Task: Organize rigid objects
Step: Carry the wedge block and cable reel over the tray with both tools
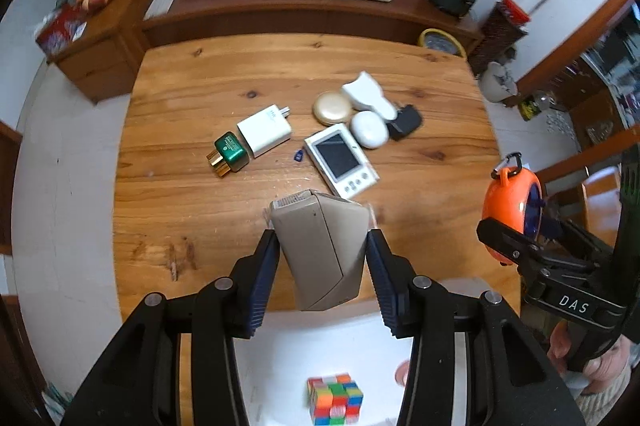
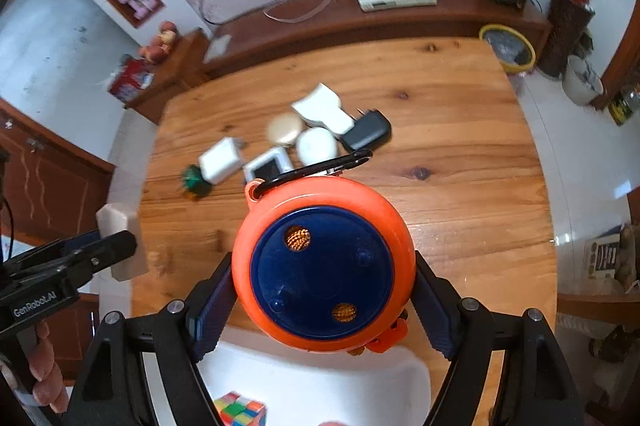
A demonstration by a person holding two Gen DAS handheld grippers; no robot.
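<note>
My left gripper (image 1: 323, 258) is shut on a beige box-shaped device (image 1: 323, 250) and holds it above the near table edge, over a white tray (image 1: 320, 346) that holds a colourful puzzle cube (image 1: 335, 399). My right gripper (image 2: 323, 290) is shut on a round orange reel with a blue face (image 2: 323, 274) and a black carabiner, held above the same white tray (image 2: 320, 386); the cube (image 2: 240, 411) shows there too. The right gripper with the reel (image 1: 510, 214) also shows at the right of the left wrist view. The left gripper with the beige device (image 2: 118, 226) shows at the left of the right wrist view.
On the wooden table (image 1: 200, 98) lie a green bottle with a gold cap (image 1: 228, 152), a white charger (image 1: 265, 130), a white handheld screen device (image 1: 341, 159), a gold compact (image 1: 332, 108), a white oval case (image 1: 369, 129), a white holder (image 1: 366, 90) and a black adapter (image 1: 405, 122). A wooden sideboard (image 1: 280, 6) stands behind.
</note>
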